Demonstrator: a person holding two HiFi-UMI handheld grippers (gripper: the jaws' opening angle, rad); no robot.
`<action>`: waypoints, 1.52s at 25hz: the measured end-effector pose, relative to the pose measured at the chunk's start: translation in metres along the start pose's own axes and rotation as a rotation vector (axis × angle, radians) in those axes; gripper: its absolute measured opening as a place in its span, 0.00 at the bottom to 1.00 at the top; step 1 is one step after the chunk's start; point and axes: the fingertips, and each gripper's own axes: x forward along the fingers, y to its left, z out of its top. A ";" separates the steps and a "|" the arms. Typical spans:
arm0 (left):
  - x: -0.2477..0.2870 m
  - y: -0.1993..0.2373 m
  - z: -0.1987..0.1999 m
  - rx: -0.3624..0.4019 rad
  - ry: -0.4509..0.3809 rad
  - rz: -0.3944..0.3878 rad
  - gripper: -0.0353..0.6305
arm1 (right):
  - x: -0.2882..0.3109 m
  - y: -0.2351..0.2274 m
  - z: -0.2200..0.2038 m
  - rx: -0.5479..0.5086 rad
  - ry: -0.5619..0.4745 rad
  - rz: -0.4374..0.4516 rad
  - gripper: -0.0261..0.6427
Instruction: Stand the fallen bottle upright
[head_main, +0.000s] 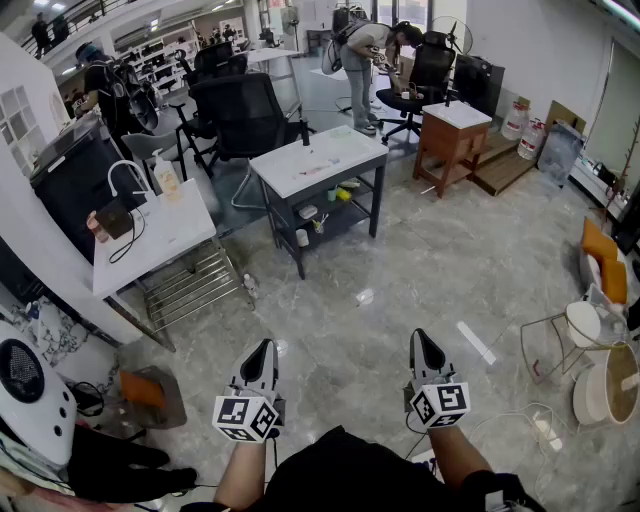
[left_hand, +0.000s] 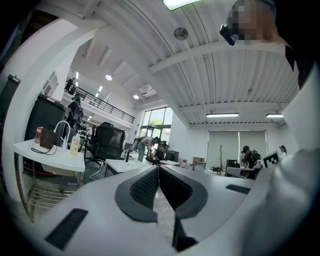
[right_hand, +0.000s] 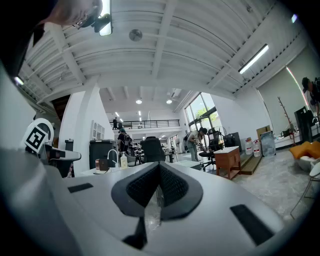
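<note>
Facing grey marble floor (head_main: 430, 260) and a white table (head_main: 290, 175) — left gripper (head_main: 264, 348), right gripper (head_main: 421, 338) both closed, empty; shelf (head_main: 345, 215) clutter too small to identify.

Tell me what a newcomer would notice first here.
The left gripper and right gripper jut out at the bottom of the head view, both shut and empty over the marble floor. Beyond them stands a white-topped table, and at the back a person bends beside an office chair.

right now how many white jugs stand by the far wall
2. One white jug stands by the wooden step, the other right beside it; others may be hidden.
</note>
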 end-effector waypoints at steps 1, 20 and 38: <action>0.000 0.001 0.001 -0.001 0.000 0.001 0.09 | 0.001 0.001 0.001 0.000 0.000 0.003 0.08; -0.017 0.019 0.007 -0.010 -0.029 0.012 0.09 | 0.007 0.031 0.006 0.027 -0.032 0.068 0.09; -0.028 0.069 -0.003 -0.009 -0.014 0.034 0.59 | -0.002 0.058 -0.011 0.012 -0.043 -0.017 0.50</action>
